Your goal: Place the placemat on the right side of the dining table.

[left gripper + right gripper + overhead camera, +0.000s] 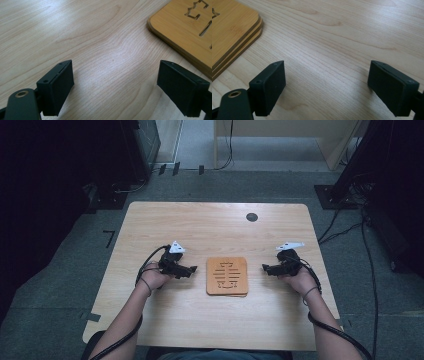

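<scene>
A stack of square brown wooden boards [227, 276] with cut-out slots lies flat at the middle of the light wooden table [200, 225]. My left gripper [192, 269] rests just left of the stack, pointing at it, jaws wide apart over bare table. In the left gripper view the gripper [115, 68] is open with nothing between its pads, and the stack's corner [180, 22] lies ahead to the right. My right gripper [265, 268] sits to the right of the stack, facing it. In the right gripper view this gripper [325, 67] is open and empty, and the layered board edges [229, 30] show at upper left.
A round dark hole [252, 217] sits in the tabletop near its far edge. Black stands and cables [350, 227] lie on the grey floor beside the table's right side, with dark equipment [115, 190] at the far left.
</scene>
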